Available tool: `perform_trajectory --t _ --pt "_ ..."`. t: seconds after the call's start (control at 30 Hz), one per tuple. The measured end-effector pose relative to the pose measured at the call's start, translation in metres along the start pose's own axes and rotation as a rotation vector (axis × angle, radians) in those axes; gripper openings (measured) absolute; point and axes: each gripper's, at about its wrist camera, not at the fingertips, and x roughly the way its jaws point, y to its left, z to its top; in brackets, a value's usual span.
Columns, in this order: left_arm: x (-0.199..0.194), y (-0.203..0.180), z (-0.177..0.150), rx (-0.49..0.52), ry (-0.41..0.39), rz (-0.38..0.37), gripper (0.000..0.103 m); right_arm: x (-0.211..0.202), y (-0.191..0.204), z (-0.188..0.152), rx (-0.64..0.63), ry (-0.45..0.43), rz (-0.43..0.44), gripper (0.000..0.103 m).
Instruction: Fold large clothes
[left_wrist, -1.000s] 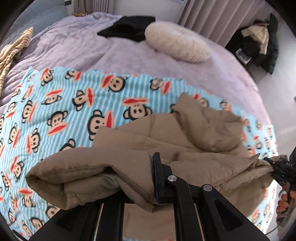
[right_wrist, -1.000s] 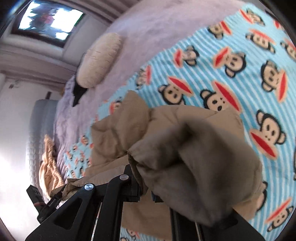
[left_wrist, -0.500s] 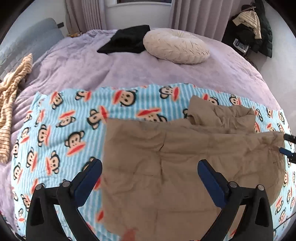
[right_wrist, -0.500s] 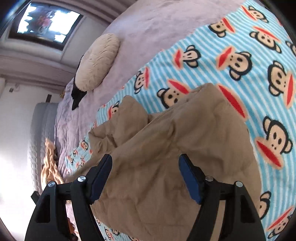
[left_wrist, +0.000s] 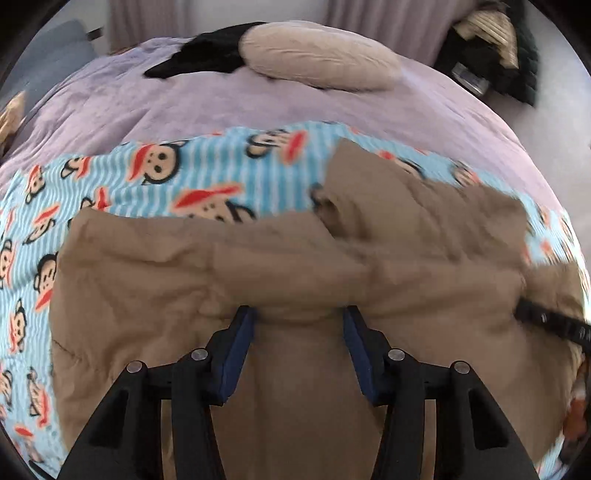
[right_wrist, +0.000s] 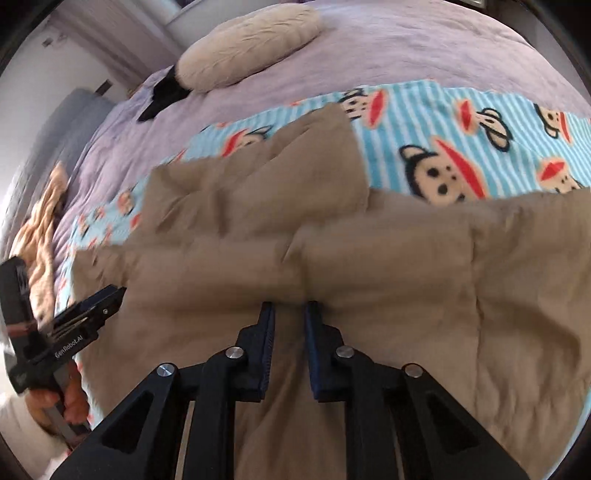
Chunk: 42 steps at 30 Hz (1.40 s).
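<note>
A large tan padded garment lies folded on a blue monkey-print blanket; it also shows in the right wrist view. My left gripper is low over its near fold, jaws partly open with a ridge of tan fabric between them. My right gripper is at the near fold too, jaws narrowed to a small gap with fabric bunched at the tips. The left gripper also shows at the left of the right wrist view. The right gripper's tip shows at the right of the left wrist view.
The blanket covers a lilac bedspread. A cream round pillow and a black garment lie at the far side. A striped beige cloth lies at the left. Dark clothes are piled beyond the bed.
Both grippers let go of the garment, opened wide above it, then dropped onto the near fold. Their jaws have narrowed, the right more than the left.
</note>
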Motion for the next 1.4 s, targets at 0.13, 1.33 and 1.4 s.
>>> perform_trajectory --t 0.13,1.33,1.4 --pt "0.022 0.011 0.016 -0.024 -0.007 0.008 0.053 0.021 -0.024 0.014 0.077 -0.004 0.03 0.0" --pt "-0.076 0.075 -0.043 -0.035 0.101 0.196 0.078 -0.093 -0.071 -0.052 0.293 -0.071 -0.045 0.049" --pt "-0.085 0.072 -0.056 -0.047 0.117 0.182 0.078 -0.101 -0.067 -0.07 0.311 -0.066 -0.034 0.051"
